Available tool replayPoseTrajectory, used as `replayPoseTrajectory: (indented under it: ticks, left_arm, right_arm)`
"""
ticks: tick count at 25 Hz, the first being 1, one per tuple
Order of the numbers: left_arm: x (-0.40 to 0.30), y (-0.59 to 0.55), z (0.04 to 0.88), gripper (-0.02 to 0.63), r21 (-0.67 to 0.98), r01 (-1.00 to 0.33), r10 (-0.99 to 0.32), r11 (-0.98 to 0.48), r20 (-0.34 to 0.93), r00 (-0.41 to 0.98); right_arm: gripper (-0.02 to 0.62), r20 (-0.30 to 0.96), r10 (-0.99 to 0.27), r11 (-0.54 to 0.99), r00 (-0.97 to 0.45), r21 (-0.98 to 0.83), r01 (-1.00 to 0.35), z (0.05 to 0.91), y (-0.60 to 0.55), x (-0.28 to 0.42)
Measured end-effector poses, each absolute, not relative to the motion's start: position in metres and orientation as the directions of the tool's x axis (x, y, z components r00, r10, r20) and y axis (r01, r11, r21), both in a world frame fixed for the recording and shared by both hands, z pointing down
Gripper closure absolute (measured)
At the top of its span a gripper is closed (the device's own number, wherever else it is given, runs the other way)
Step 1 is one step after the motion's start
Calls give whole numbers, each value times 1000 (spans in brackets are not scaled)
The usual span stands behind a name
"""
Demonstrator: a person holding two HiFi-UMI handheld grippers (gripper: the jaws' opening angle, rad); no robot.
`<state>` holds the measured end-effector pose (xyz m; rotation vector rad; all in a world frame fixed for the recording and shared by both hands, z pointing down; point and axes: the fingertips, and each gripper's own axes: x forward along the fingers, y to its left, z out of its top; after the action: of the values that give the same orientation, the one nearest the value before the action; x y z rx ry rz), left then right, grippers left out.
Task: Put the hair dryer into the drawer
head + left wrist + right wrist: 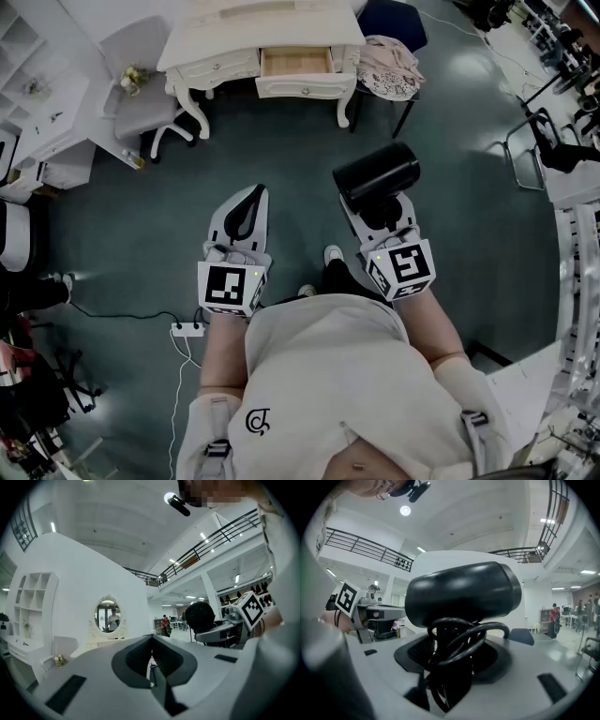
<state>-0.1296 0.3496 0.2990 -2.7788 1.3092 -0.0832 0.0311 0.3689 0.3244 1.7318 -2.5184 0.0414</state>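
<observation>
A person is holding the dryer over the floor, well short of the open drawer in the far table. The right tongs are clenching its handle, with the body sitting above them. The left tongs are pressing together, empty. The cord is looping loosely round the handle. It is threatening to snag the drawer's lip, and the top-heavy body could tip out of the grip.

Black hair dryer, cord looped round its handle, barrel level; drawer pulled open, well apart.
</observation>
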Motion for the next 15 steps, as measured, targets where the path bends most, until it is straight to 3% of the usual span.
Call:
replayPoseTrajectory:
  ticks: [15]
  left_arm:
    - [-150, 345, 304, 592, -72, -767, -770, -637, 15, 638]
  right_arm:
    - [354, 92, -921, 381, -378, 26, -924, 326, 358, 11]
